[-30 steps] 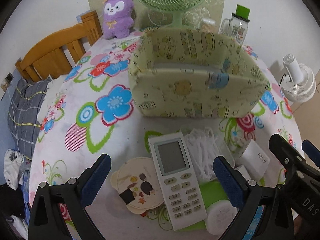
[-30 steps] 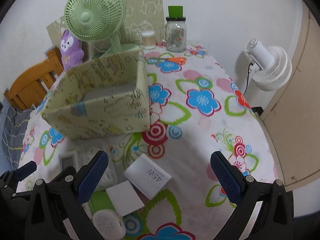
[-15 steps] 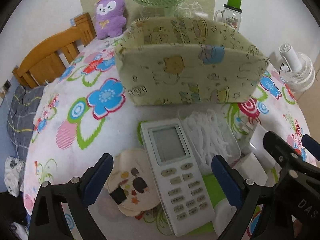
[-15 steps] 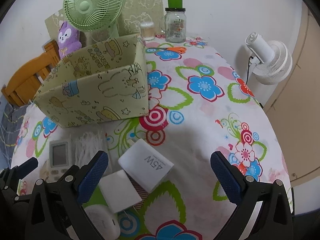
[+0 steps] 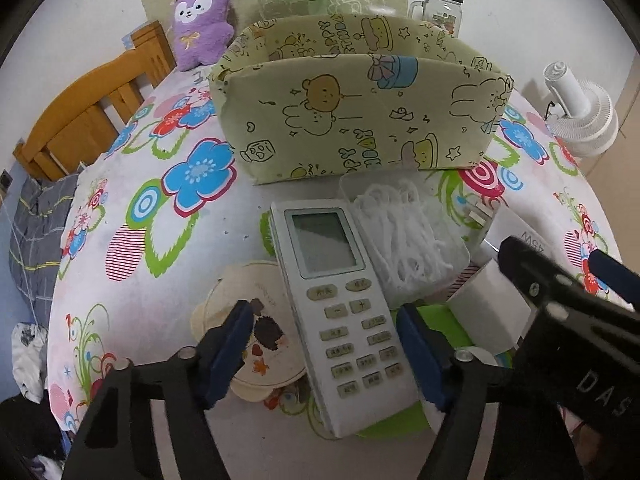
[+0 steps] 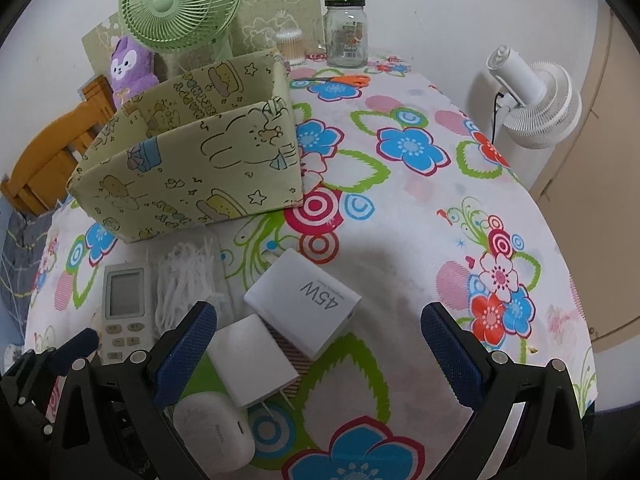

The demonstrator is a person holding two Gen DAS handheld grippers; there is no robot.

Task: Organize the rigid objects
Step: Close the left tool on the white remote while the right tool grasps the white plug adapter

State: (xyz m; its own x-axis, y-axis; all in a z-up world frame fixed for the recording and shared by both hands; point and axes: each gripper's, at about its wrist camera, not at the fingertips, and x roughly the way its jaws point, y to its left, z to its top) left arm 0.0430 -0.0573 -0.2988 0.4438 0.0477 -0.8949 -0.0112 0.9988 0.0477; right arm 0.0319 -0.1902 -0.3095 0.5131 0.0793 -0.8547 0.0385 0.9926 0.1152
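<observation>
While both grippers hang low over the near edge of the desk (image 6: 400,208), findings are as follows.

Left gripper (image 5: 324,338): fingers straddle the lower half of the remote (image 5: 340,304); they have just been closing, with the remote between them. The right finger (image 5: 420,356) sits at the remote's edge; the left finger (image 5: 232,348) stands off it, over the round card. Whether the pads press yet cannot be told.

Right gripper (image 6: 320,344): fingers wide apart, nothing clamped; they hang over the two chargers.

Remote: lies flat near the near edge, screen end toward the box, partly on a green pad (image 5: 440,316).

Round card (image 5: 256,332): flat, just beside the remote on its left, its edge under the remote.

Clear case (image 5: 404,236): holds white floss picks; touches the remote's right side, close before the box.

Chargers: the larger, marked 45W (image 6: 304,300), lies right of the case; the smaller (image 6: 252,356) lies just nearer, touching it.

White pod (image 6: 212,428): at the near edge, beside the smaller charger.

Box (image 5: 360,112): open-topped, cartoon print, mid-desk; interior not visible.

Far edge: green fan (image 6: 180,4), purple plush (image 5: 202,20), jar with green lid (image 6: 346,28), cotton swabs (image 6: 290,44), orange scissors (image 6: 344,80).

Off the desk: white fan (image 6: 536,100) at right, wooden chair (image 5: 88,120) at left.
</observation>
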